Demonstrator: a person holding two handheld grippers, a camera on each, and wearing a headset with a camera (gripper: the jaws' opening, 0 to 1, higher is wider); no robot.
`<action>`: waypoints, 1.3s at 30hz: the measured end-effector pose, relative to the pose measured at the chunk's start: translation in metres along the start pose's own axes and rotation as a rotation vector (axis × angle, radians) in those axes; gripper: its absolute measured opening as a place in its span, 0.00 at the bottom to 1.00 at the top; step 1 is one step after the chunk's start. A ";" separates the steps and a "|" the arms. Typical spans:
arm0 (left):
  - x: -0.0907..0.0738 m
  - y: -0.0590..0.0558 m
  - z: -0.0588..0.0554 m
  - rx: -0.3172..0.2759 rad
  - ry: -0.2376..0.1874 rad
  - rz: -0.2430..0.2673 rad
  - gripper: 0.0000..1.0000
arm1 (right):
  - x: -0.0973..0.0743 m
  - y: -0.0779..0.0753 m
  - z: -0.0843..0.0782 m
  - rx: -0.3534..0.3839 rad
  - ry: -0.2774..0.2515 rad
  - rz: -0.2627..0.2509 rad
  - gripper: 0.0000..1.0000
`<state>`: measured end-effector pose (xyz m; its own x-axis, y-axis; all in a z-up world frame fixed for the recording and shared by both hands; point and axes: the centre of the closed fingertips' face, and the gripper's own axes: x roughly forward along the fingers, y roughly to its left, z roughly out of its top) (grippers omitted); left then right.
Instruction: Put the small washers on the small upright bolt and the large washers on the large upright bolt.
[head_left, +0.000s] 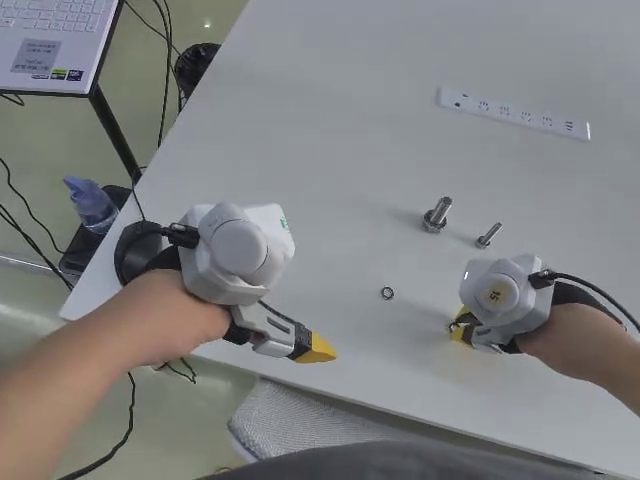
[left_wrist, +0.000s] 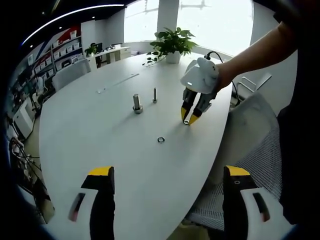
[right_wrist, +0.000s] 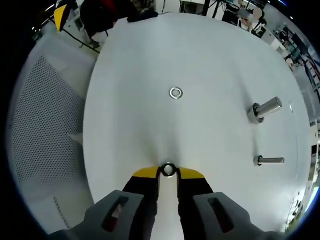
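A washer (right_wrist: 168, 170) is pinched in the right gripper (right_wrist: 168, 173) jaws, a second washer (right_wrist: 175, 93) at 12 o'clock; left gripper (left_wrist: 169, 172) jaws are spread wide, empty.

head view high above the table (head_left: 330, 100), gripper views low, large bolt (head_left: 437, 215) common

Two washers (right_wrist: 175, 93) (right_wrist: 168, 169) and two upright bolts (right_wrist: 266, 109) (right_wrist: 270, 160)
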<state>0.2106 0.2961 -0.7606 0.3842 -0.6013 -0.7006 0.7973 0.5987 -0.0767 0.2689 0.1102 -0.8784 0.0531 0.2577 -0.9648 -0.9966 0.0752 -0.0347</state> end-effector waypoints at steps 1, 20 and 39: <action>0.000 0.000 0.000 -0.002 0.000 -0.001 0.89 | -0.001 0.000 0.000 -0.004 0.000 0.001 0.15; -0.001 -0.003 0.005 0.002 -0.001 0.006 0.86 | -0.004 -0.006 -0.008 0.061 0.022 0.035 0.12; 0.006 -0.010 0.008 -0.004 0.013 0.037 0.86 | -0.049 -0.021 -0.032 0.078 0.070 0.066 0.12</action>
<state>0.2087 0.2819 -0.7585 0.4078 -0.5718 -0.7119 0.7805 0.6229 -0.0533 0.2856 0.0648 -0.8384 -0.0195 0.1966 -0.9803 -0.9896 0.1362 0.0470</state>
